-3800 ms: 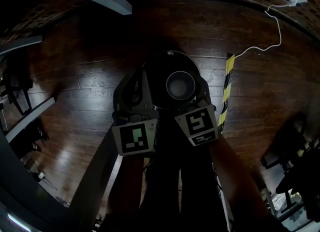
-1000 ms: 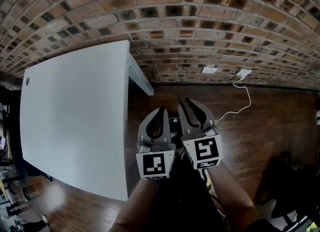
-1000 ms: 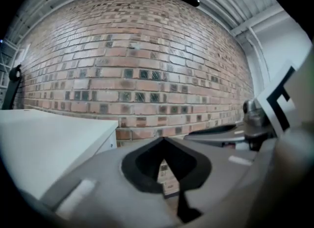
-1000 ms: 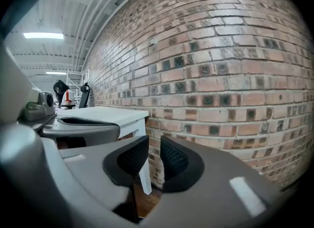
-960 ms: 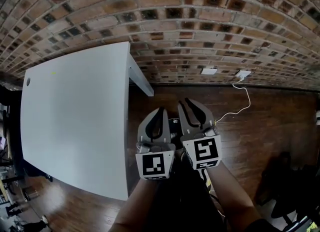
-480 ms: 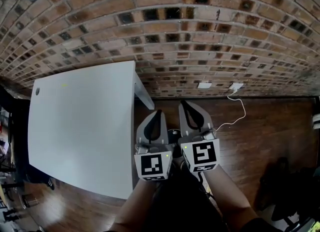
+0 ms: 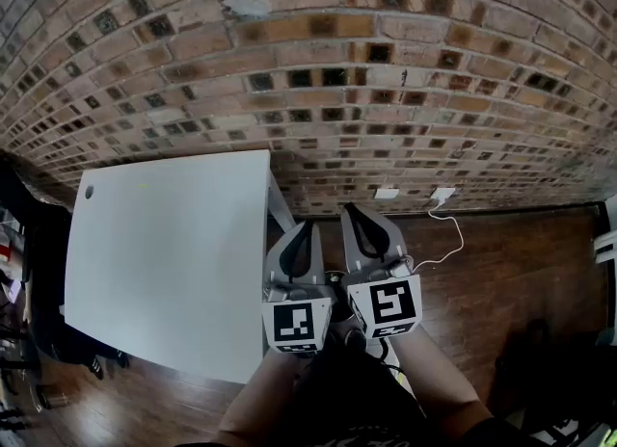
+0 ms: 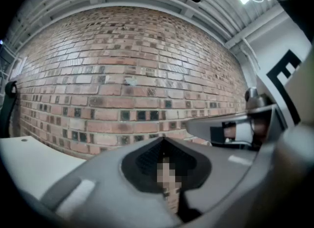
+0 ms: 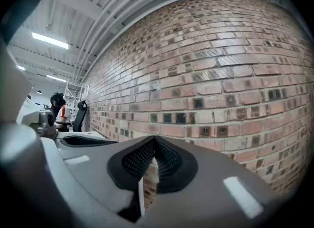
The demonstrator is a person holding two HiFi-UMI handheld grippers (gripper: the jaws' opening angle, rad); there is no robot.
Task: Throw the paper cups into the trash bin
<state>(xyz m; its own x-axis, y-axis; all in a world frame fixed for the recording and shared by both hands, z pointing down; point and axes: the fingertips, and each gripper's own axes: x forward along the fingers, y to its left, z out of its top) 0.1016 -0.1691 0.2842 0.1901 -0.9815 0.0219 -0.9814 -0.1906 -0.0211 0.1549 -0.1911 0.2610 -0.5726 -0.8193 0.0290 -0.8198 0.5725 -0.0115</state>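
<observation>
Left gripper (image 7: 308,225): jaws pressed together, nothing pinched. Right gripper (image 7: 348,209): jaws likewise closed on nothing. Both are held level, side by side, pointed at the far brick wall (image 7: 318,60). Paper cups: place cannot be told. White table (image 7: 164,252) is set at left; white cable (image 7: 448,238) is trailed over wooden floor (image 7: 501,272) at right.

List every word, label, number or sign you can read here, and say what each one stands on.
No readable text in any view.
Left gripper and right gripper: only black-and-white square marker patterns, no letters or digits.
White table: no print visible.
Brick wall: no sign or label.
</observation>
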